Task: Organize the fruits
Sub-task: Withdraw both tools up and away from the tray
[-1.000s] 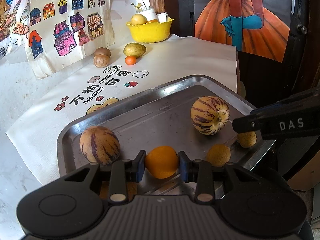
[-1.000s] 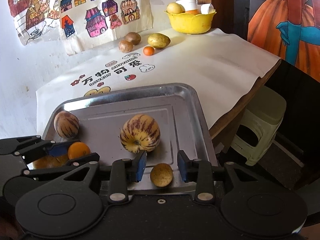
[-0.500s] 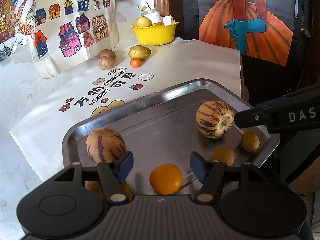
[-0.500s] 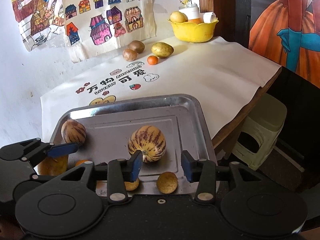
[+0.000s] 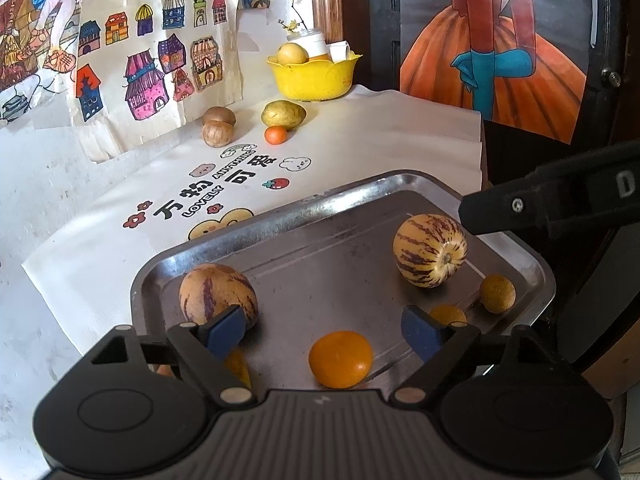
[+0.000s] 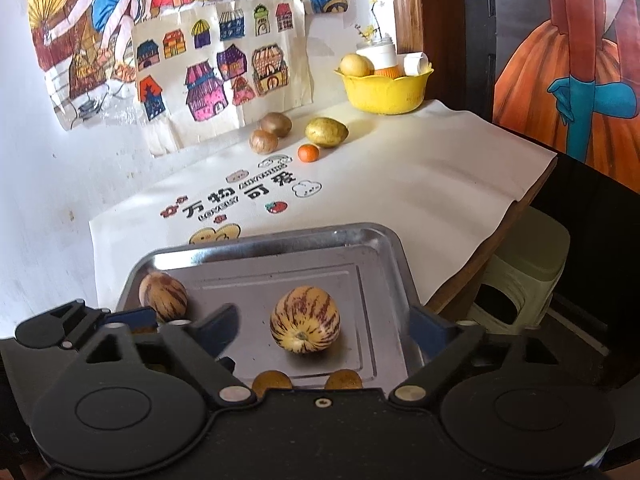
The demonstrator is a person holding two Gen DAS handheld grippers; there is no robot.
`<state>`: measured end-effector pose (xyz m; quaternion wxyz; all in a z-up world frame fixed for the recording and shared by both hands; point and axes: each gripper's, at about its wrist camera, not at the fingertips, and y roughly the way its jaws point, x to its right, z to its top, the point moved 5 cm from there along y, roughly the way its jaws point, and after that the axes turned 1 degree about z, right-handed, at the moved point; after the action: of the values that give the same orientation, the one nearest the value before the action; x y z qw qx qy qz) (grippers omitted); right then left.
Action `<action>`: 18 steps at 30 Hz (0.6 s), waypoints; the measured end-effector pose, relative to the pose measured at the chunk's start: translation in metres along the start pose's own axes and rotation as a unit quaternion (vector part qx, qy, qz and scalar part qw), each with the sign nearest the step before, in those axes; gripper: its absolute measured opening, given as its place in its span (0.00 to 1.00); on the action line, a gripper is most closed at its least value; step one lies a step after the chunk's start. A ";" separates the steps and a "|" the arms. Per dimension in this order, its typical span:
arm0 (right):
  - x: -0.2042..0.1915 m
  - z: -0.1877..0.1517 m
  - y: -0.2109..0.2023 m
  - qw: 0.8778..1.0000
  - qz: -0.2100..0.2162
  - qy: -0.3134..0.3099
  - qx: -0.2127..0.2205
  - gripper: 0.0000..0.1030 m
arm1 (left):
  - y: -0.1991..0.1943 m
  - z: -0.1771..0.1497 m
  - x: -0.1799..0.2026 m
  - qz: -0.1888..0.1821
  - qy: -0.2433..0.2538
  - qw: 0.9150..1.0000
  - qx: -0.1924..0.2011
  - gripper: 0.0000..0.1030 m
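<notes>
My left claw is released and its jaws are opening; the round orange citrus fruit lies free between the blue pads on the rectangular stainless-steel tray, touching neither pad. My right claw is also released, jaws opening wide, with nothing gripped; the pale yellow purple-striped melon sits on the tray floor ahead of it. The tray rests on the bench, on a white printed cloth. Tray contents: the striped melon at the right, a darker tan striped melon at the left, the orange fruit, and two small round brown-yellow fruits near the front right edge. At the far end of the bench, a yellow scalloped plastic bowl holds a pale round fruit and white containers. Loose on the cloth near it lie two brown round fruits, a yellow-green oval fruit and a small orange fruit.
</notes>
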<state>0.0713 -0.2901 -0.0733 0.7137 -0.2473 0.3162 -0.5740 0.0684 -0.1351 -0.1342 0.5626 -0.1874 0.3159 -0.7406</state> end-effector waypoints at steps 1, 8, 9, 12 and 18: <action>0.000 0.001 -0.001 1.000 -0.001 0.003 0.003 0.99 | -0.001 0.001 0.000 0.000 0.000 1.000 0.002 0.89; 0.002 0.005 -0.007 1.000 -0.003 0.023 0.011 0.99 | -0.009 0.005 -0.004 -0.004 -0.017 1.000 0.015 0.99; 0.002 0.005 -0.007 1.000 -0.002 0.024 0.012 0.99 | -0.009 0.005 -0.005 -0.004 -0.018 1.000 0.016 0.99; 0.000 0.006 -0.010 1.000 0.000 0.021 0.016 0.99 | -0.012 0.007 -0.007 -0.004 -0.022 1.000 0.020 0.99; -0.008 0.009 -0.020 0.999 0.006 0.018 0.030 0.99 | -0.019 0.009 -0.012 0.000 -0.029 0.999 0.029 0.99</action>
<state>0.0636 -0.2870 -0.0515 0.7183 -0.2138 0.3130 -0.5834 0.0639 -0.1231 -0.1140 0.5767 -0.1927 0.2779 -0.7437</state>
